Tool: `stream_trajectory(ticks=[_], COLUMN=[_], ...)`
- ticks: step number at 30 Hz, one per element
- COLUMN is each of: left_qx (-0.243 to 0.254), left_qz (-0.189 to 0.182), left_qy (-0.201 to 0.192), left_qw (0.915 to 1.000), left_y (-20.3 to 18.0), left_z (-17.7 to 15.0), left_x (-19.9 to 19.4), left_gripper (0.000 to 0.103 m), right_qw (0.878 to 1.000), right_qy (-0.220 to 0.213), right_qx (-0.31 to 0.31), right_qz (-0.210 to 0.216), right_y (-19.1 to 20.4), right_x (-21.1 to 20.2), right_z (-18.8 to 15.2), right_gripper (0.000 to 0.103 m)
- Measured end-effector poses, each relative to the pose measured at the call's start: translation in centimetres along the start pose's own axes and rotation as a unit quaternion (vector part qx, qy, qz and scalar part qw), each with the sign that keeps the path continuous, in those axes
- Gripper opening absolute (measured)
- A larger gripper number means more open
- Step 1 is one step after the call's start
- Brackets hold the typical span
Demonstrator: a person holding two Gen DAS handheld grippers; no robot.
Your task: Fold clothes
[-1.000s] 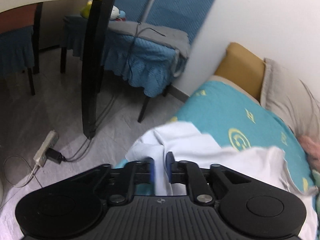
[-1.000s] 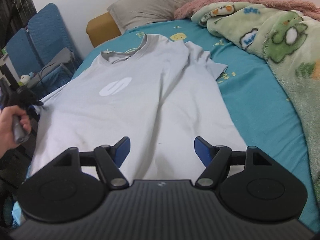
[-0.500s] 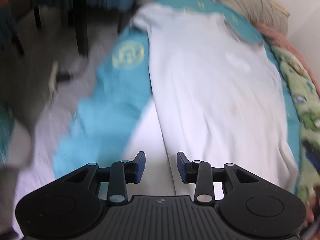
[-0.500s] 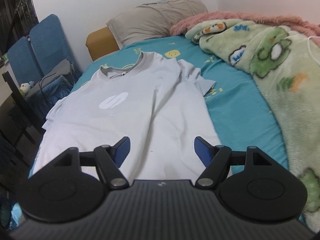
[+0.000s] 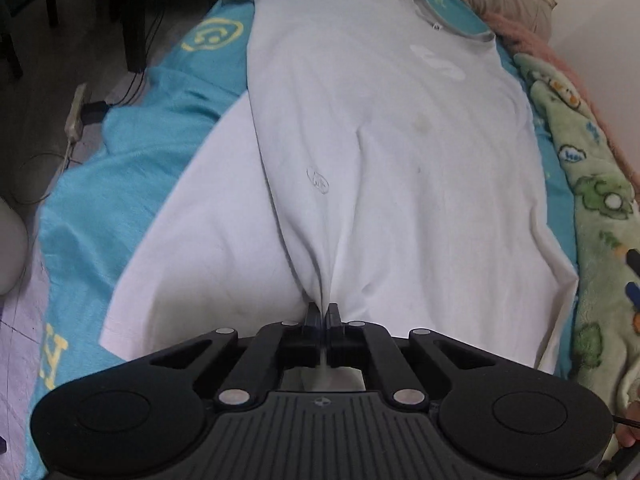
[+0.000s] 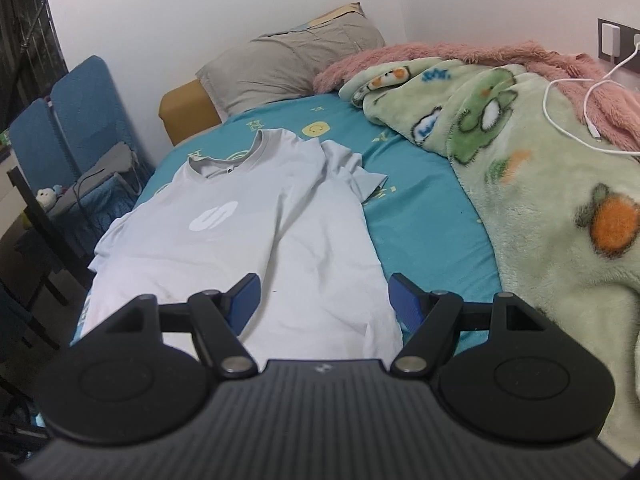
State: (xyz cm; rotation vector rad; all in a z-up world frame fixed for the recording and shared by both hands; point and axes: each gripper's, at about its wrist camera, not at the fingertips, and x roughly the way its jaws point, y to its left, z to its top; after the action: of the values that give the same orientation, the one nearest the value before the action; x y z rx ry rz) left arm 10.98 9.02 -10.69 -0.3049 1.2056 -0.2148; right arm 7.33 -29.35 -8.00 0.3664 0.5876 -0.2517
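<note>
Left tongs (image 5: 322, 312) pinch the near hem of the white T-shirt (image 5: 380, 128), puckering it, likely to lift it for a fold. Right tongs (image 6: 323, 298) hover wide and empty over the shirt, spread on the bed (image 6: 424, 216), collar far.

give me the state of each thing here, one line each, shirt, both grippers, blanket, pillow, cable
shirt: spread flat, front up, hem pinched
left gripper: shut on the shirt hem
right gripper: open, above the shirt, holding nothing
blanket: bunched up beside the shirt
pillow: lying at the head of the bed
cable: loose across the blanket, plugged in at the wall
</note>
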Motion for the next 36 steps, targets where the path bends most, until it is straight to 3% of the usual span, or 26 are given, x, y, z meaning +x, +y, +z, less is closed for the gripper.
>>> stream_trajectory(ticks=[3,8,13,16,19,20,25,28,33,36], left_qx=[0.002,0.055,0.101,0.122,0.134,0.143,0.167,0.177,0.198,0.181], left_qz=[0.005,0.107,0.141,0.124,0.09,0.088,0.077,0.068,0.078,0.052], left_qy=[-0.011,-0.011,-0.023,-0.054,-0.095,-0.114,-0.202,-0.247,-0.297,-0.287], left_qw=[0.9999,0.9926,0.9846,0.9833,0.9822,0.9791,0.9619,0.9502,0.9309,0.9393], left_y=[0.5,-0.1,-1.6,-3.0,-4.7,-5.4,-9.4,-11.3,-13.6,-13.0], left_z=[0.4,1.2,0.3,0.0,-0.1,-0.1,0.4,1.4,2.5,2.4], left_x=[-2.6,-3.1,-1.9,-2.7,-4.1,-4.5,-6.5,-6.0,-2.5,0.4], left_gripper=[0.002,0.003,0.008,0.027,0.037,0.039,0.071,0.085,0.091,0.091], right_qw=[1.0,1.0,1.0,1.0,1.0,1.0,0.999,0.997,0.993,0.991], right_qy=[0.0,0.001,0.003,-0.003,-0.014,-0.017,-0.038,-0.06,-0.102,-0.114], right_qx=[0.0,0.011,0.002,0.003,0.002,0.0,-0.015,-0.02,-0.029,-0.032], right_qz=[0.0,0.005,0.006,0.011,0.014,0.016,0.035,0.044,0.046,0.061], right_y=[-0.1,-0.3,-0.1,-0.2,0.0,0.1,0.8,1.2,1.4,1.6], right_x=[0.4,0.9,0.8,0.4,0.1,0.1,-0.5,-1.1,-2.0,-2.0], right_z=[0.0,0.2,0.0,0.1,0.3,0.4,0.6,0.7,1.0,1.1], right_gripper=[0.072,0.072,0.072,0.072,0.072,0.072,0.072,0.072,0.072,0.072])
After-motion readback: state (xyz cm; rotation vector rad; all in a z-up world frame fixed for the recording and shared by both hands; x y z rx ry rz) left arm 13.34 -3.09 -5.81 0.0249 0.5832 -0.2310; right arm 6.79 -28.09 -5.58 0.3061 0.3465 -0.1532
